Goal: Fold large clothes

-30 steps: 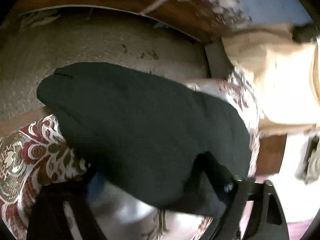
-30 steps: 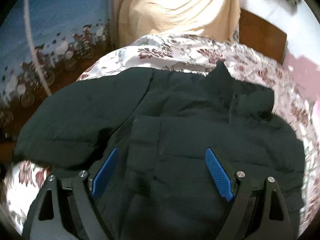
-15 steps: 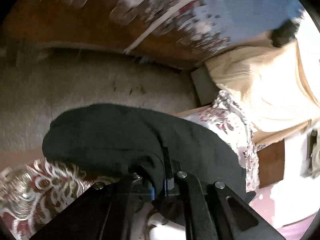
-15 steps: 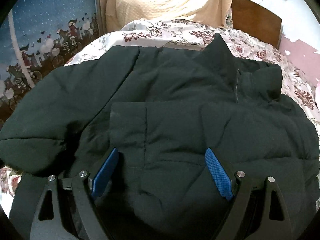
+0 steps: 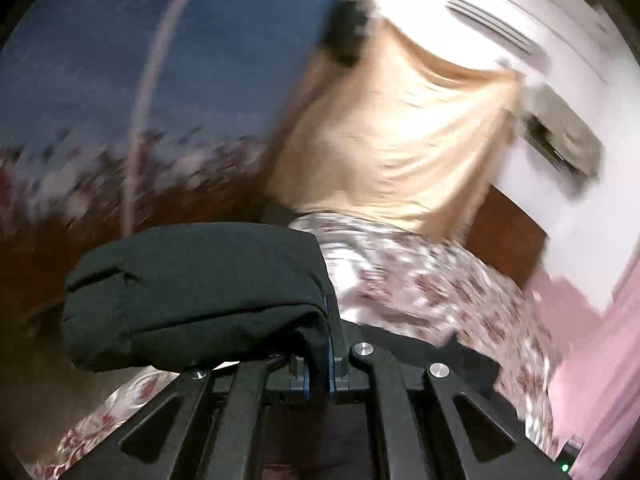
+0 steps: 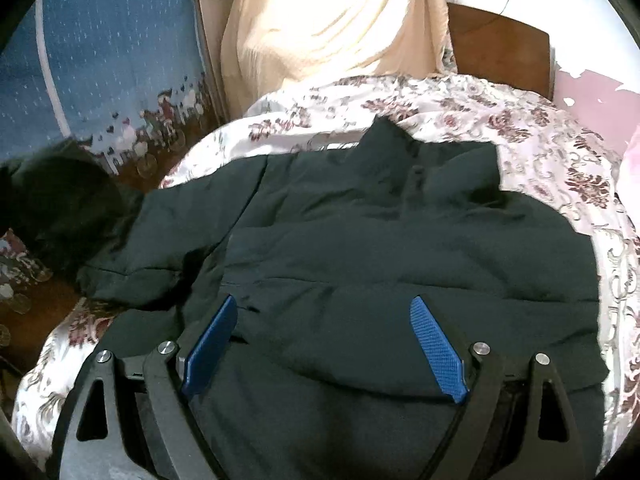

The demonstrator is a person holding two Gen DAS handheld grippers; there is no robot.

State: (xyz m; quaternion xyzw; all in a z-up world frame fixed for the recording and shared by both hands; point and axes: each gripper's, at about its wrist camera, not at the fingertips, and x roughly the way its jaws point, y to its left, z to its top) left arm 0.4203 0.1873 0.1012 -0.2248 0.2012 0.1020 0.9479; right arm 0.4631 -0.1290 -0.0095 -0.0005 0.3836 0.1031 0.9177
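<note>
A dark padded jacket [image 6: 400,248] lies front-up across a floral bedspread [image 6: 560,152], its stand-up collar [image 6: 400,140] toward the headboard [image 6: 496,48] — the fold, by the look of it, only just begun. The left gripper [image 5: 318,344] is pressed together on the jacket's sleeve [image 5: 200,292], the cloth pinched between its blue pads and bulging out to the left, clear of the bed; the left wrist view is streaked with blur. In the right wrist view that sleeve trails off the bed's left edge toward a dark mass there. The right gripper [image 6: 324,344] hangs over the jacket's lower front with its jaws spread wide, nothing between them.

Judged from how the garment lies, the body is flat and unfolded and no sleeve is yet laid across the chest; both sleeves and the lengthwise folds appear still to be done.

No brand, label or legible writing shows on the jacket, either tool or the patterned blue curtain [image 6: 112,60] — only a printed border of small figures.
</note>
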